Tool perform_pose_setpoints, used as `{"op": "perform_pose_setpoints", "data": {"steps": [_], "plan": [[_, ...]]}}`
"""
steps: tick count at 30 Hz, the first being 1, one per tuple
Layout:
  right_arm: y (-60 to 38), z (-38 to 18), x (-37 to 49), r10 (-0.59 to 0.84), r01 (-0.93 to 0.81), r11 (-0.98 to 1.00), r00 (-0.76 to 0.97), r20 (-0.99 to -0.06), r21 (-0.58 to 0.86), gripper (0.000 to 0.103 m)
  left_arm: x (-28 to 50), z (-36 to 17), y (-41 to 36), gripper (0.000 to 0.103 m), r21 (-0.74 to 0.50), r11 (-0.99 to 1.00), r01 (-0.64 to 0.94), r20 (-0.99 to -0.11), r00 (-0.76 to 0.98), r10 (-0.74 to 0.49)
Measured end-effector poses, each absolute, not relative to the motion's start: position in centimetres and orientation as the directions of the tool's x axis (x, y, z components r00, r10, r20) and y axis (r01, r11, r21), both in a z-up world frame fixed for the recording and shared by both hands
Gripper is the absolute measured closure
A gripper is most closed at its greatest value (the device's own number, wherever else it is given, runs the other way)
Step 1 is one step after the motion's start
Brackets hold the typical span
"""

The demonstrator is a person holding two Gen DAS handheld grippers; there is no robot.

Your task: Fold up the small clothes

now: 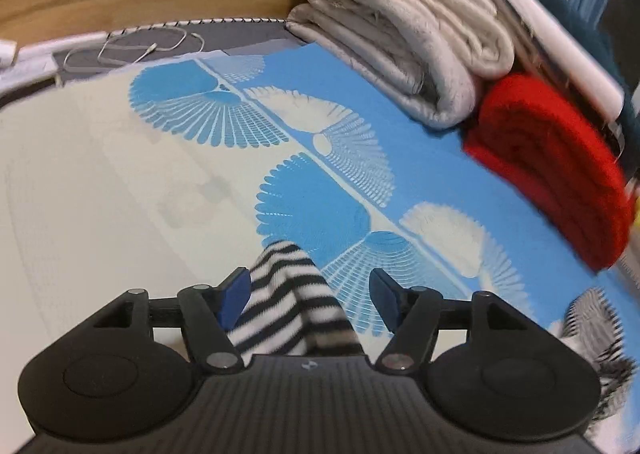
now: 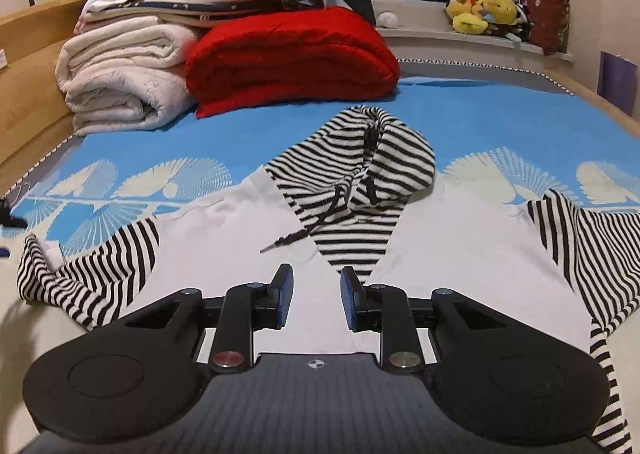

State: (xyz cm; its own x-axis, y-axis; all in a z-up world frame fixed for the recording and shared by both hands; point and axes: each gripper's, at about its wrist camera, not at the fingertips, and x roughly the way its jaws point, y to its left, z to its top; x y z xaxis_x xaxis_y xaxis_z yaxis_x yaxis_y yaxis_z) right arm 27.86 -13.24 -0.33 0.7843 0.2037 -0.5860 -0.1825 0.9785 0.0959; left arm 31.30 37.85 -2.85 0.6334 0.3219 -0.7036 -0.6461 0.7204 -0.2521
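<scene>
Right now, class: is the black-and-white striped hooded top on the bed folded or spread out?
Spread out, not folded: the black-and-white striped hooded top lies open on the bed, sleeves flung to both sides and its hood bunched.

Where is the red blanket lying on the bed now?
In the right wrist view the folded red blanket lies at the far side of the bed, touching the cream blanket roll on its left, behind the striped hood.

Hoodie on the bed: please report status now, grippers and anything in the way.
Left gripper open, striped sleeve between its fingers. Right gripper part open, empty, over the hoodie. Hoodie spread out, unfolded. Red blanket behind, clear of it.
</scene>
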Motion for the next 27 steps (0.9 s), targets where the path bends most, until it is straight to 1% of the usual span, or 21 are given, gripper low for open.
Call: {"op": "perform_pose_setpoints", "data": {"steps": [2, 6, 7, 8, 9, 10, 12, 13, 15, 17, 18, 20, 22, 23, 24, 25, 26, 27], "plan": [[-13.4, -0.6, 27.9, 0.2, -0.178, 0.979, 0.777, -0.597, 0.098, 0.076, 32.9, -3.3, 37.7, 0.032, -0.158, 0.748, -0.645, -0.728, 0.588, 0.353], [-13.7, -1.0, 28.0, 0.198, -0.177, 0.98, 0.766, -0.612, 0.095, 0.076, 34.9, -4.5, 38.5, 0.033, -0.055, 0.761, -0.646, -0.748, 0.532, 0.398], [-13.7, -1.1, 28.0, 0.198, -0.179, 0.979, 0.762, -0.616, 0.094, 0.076, 35.1, -4.9, 38.9, 0.043, -0.047, 0.756, -0.653, -0.756, 0.518, 0.4], [-13.7, -1.1, 28.0, 0.198, -0.181, 0.979, 0.761, -0.618, 0.091, 0.076, 35.1, -5.3, 39.2, 0.058, -0.05, 0.753, -0.656, -0.767, 0.509, 0.391], [-13.7, -1.2, 28.0, 0.197, -0.183, 0.979, 0.759, -0.621, 0.087, 0.076, 35.1, -5.6, 39.3, 0.09, -0.062, 0.758, -0.65, -0.78, 0.505, 0.369], [-13.8, -1.2, 28.1, 0.194, -0.184, 0.98, 0.757, -0.623, 0.082, 0.076, 35.0, -5.7, 39.2, 0.091, -0.056, 0.758, -0.649, -0.784, 0.499, 0.369], [-13.9, -1.3, 28.3, 0.184, -0.176, 0.981, 0.756, -0.628, 0.077, 0.076, 34.8, -4.7, 38.6, 0.093, -0.035, 0.76, -0.649, -0.764, 0.507, 0.398], [-14.0, -1.3, 28.4, 0.18, -0.168, 0.983, 0.755, -0.631, 0.079, 0.076, 34.7, -3.8, 38.1, 0.094, -0.043, 0.764, -0.643, -0.75, 0.526, 0.401], [-14.5, -1.3, 28.7, 0.175, -0.147, 0.984, 0.749, -0.639, 0.097, 0.076, 34.2, -1.0, 36.4, 0.094, -0.103, 0.787, -0.609, -0.703, 0.604, 0.376], [-15.3, -1.3, 29.0, 0.177, -0.128, 0.984, 0.745, -0.643, 0.123, 0.076, 33.3, 2.2, 33.5, 0.094, -0.179, 0.838, -0.516, -0.649, 0.702, 0.293], [-15.7, -1.2, 29.2, 0.175, -0.116, 0.984, 0.746, -0.643, 0.133, 0.076, 32.4, 4.4, 31.1, 0.094, -0.236, 0.871, -0.432, -0.597, 0.771, 0.221], [-16.9, -1.0, 29.7, 0.168, -0.078, 0.983, 0.753, -0.636, 0.168, 0.076, 31.1, 7.4, 26.6, 0.094, -0.302, 0.914, -0.269, -0.519, 0.851, 0.079], [-18.2, -0.9, 30.1, 0.173, -0.041, 0.975, 0.758, -0.629, 0.219, 0.076, 29.7, 9.3, 21.9, 0.092, -0.368, 0.926, -0.085, -0.45, 0.888, -0.098], [-18.9, -1.0, 30.4, 0.175, -0.02, 0.969, 0.758, -0.629, 0.245, 0.076, 29.2, 9.5, 19.5, 0.092, -0.4, 0.917, 0.005, -0.434, 0.88, -0.194], [-19.6, -1.0, 30.6, 0.18, 0.0, 0.961, 0.756, -0.629, 0.276, 0.076, 28.9, 9.3, 17.3, 0.077, -0.435, 0.896, 0.085, -0.439, 0.849, -0.293], [-20.3, -1.2, 30.8, 0.188, 0.02, 0.951, 0.755, -0.628, 0.307, 0.076, 28.9, 8.6, 15.7, 0.048, -0.473, 0.868, 0.152, -0.448, 0.807, -0.385], [-21.0, -1.3, 31.1, 0.195, 0.038, 0.94, 0.753, -0.628, 0.338, 0.076, 28.9, 7.7, 14.5, 0.038, -0.5, 0.844, 0.195, -0.459, 0.766, -0.45], [-21.7, -1.5, 31.3, 0.203, 0.057, 0.929, 0.749, -0.631, 0.366, 0.076, 28.6, 6.9, 13.8, 0.032, -0.5, 0.844, 0.194, -0.466, 0.761, -0.451]]}}
